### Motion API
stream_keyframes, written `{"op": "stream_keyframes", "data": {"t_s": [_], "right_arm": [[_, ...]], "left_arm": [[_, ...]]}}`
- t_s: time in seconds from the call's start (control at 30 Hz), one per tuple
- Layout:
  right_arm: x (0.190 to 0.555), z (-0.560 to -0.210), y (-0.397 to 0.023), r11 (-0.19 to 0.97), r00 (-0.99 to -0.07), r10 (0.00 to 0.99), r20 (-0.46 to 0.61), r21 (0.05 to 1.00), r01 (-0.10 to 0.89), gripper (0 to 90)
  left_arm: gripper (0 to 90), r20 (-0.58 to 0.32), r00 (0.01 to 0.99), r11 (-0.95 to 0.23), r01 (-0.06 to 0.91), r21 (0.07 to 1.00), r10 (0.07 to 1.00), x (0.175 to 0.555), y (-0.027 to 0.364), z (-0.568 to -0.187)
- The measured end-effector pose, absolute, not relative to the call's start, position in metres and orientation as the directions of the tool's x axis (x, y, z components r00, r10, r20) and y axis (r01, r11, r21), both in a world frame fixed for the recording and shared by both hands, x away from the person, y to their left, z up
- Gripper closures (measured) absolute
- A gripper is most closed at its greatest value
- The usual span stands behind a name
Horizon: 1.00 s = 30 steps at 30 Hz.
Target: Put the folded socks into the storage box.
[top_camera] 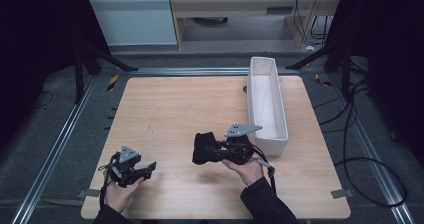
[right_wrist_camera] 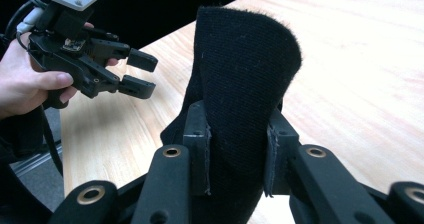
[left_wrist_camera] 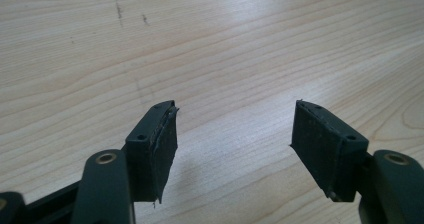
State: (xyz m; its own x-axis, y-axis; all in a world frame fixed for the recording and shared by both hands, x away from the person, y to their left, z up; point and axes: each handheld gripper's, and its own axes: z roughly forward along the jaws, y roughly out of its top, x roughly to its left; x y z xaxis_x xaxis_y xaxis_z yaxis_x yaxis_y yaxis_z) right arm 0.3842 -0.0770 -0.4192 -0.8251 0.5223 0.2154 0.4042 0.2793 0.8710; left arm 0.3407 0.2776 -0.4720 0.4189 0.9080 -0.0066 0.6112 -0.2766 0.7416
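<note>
My right gripper [top_camera: 216,152] is shut on a thick piece of black fabric [top_camera: 202,147], holding it just above the wooden table [top_camera: 175,109], right of centre near the front. In the right gripper view the fabric [right_wrist_camera: 245,69] stands folded upward between the two pads [right_wrist_camera: 199,154], which press on both its sides. My left gripper [top_camera: 149,169] hovers low at the front left, open, with bare wood between its jaws in the left gripper view [left_wrist_camera: 235,134]. The right gripper view has that left gripper [right_wrist_camera: 142,74] at its upper left, held in a hand.
A long white bin [top_camera: 280,145] lies along the table's right side, its near end just right of my right gripper. Dark floor, metal rails and cables surround the table. Light furniture stands beyond the far edge.
</note>
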Motion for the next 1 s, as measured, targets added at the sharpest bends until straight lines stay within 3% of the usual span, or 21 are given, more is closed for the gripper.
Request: {"op": "stream_keyframes", "data": {"t_s": [0.57, 1.0], "right_arm": [[0.423, -0.349, -0.138, 0.318, -0.814, 0.578, 0.053, 0.904, 0.285, 70.1], [0.45, -0.318, -0.191, 0.421, -0.794, 0.608, -0.025, 0.858, 0.296, 69.9]], "left_arm": [[36.3, 0.004, 0.412, -0.281, 0.616, 0.735, 0.911, 0.344, 0.28, -0.473], [41.1, -0.005, 0.411, -0.272, 0.612, 0.743, 0.912, 0.343, 0.283, -0.473]]}}
